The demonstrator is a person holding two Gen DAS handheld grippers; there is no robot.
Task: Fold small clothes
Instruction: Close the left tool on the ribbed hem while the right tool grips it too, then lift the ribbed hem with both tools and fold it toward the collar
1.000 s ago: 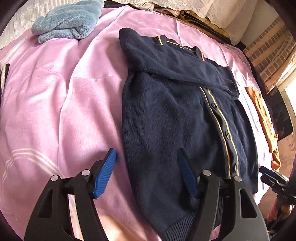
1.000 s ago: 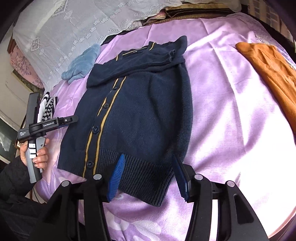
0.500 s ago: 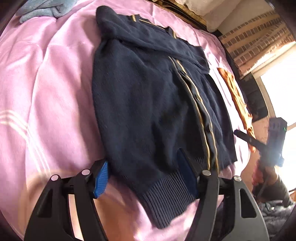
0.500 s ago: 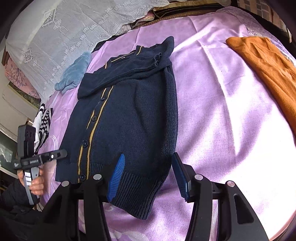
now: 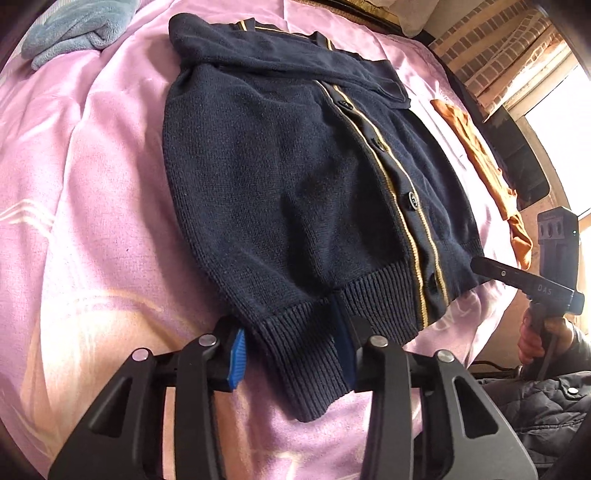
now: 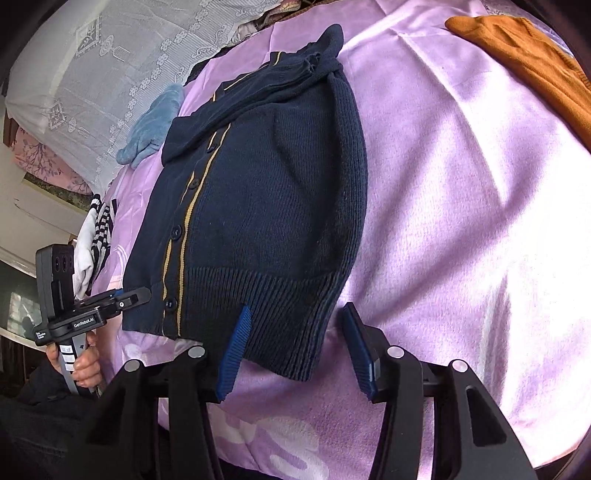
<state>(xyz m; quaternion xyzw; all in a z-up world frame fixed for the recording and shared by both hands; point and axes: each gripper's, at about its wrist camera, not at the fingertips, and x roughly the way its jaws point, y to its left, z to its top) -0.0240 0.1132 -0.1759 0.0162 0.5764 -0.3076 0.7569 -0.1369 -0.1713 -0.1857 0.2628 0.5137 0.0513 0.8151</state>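
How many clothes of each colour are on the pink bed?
Navy cardigan: 1
Orange sweater: 1
Light blue fluffy garment: 1
Black-and-white striped garment: 1
Total: 4

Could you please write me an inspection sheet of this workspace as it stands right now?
Surface: pink-lilac satin bedspread, wrinkled, with pale printed patterns.
Job's things: navy knitted cardigan with yellow stripes, buttoned, lying flat, sleeves folded across the chest.
Clutter: light blue fleece garment beyond the collar; orange knit garment to one side; black-and-white striped cloth at the bed edge.
Grippers: left gripper open, straddling a corner of the ribbed hem; right gripper open, straddling the opposite hem corner.
Cables: nothing seen.
Surroundings: white lace-covered pillows; brick wall; bright window.
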